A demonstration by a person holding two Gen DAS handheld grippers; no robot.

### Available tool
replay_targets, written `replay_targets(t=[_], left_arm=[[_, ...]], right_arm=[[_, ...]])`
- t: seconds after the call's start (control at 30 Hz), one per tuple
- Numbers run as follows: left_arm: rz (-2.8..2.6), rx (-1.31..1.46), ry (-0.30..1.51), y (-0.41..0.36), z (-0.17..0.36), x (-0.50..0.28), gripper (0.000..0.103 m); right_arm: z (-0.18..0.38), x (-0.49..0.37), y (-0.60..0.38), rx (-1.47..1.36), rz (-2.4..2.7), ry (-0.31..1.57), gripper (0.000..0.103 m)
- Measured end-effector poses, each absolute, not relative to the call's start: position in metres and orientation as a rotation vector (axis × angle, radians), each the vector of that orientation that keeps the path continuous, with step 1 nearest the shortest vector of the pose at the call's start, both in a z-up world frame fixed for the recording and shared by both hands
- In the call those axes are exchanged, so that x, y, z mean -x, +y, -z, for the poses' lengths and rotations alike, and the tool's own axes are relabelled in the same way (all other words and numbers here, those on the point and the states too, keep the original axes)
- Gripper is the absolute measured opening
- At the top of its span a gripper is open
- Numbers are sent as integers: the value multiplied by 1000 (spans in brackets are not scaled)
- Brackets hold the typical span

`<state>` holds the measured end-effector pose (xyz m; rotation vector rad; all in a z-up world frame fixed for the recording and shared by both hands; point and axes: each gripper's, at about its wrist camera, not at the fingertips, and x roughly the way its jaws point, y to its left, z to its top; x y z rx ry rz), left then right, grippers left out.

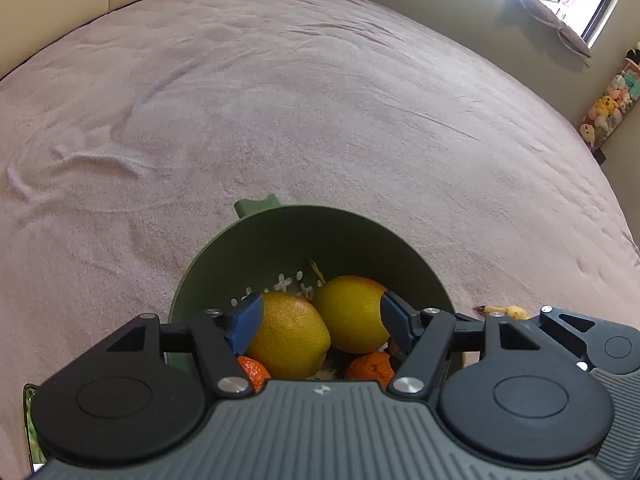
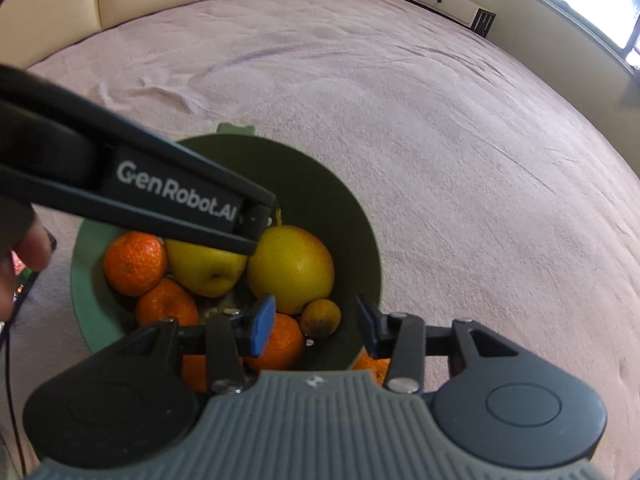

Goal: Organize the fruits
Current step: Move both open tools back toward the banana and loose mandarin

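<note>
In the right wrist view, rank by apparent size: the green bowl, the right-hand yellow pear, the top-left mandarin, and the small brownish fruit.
1. green bowl
2. right-hand yellow pear
3. top-left mandarin
4. small brownish fruit
The brownish fruit lies nearer the camera yet looks smallest.

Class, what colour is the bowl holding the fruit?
Green bowl, clearest in the right wrist view.

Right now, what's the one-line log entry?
left: open, over pears | right: open, over tangerine | bowl: full | banana: on bed
</note>
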<state>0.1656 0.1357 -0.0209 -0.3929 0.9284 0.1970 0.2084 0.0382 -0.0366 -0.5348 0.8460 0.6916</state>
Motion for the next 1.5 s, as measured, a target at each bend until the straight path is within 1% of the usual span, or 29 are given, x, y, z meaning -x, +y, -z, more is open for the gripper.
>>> replay_targets(t=[0.07,0.37,0.47,0.7,0.87,1.07,1.17,1.5], left_arm=[[-193,381,918,133,17,-164,78],[-120,292,840,102,-6,-154,78],[-84,249,813,88,-13,-150,79],[-3,199,772,57,-22,-140,79],[50,159,760,32,-23,-135,79],[125,125,781,3,-13,-131,79],[151,106,789,-13,-3,-127,77],[168,113,836,-30,29,-121,74]], right_arm=[[31,-206,34,520,-687,831,49],[13,-192,0,422,-626,779,51],[8,-185,-16,372,-590,770,55],[6,-165,-55,308,-490,749,56],[13,-151,-89,270,-419,776,57],[29,-140,-129,205,-327,810,57],[38,-139,-142,186,-292,822,57],[59,-142,-170,99,-218,845,57]])
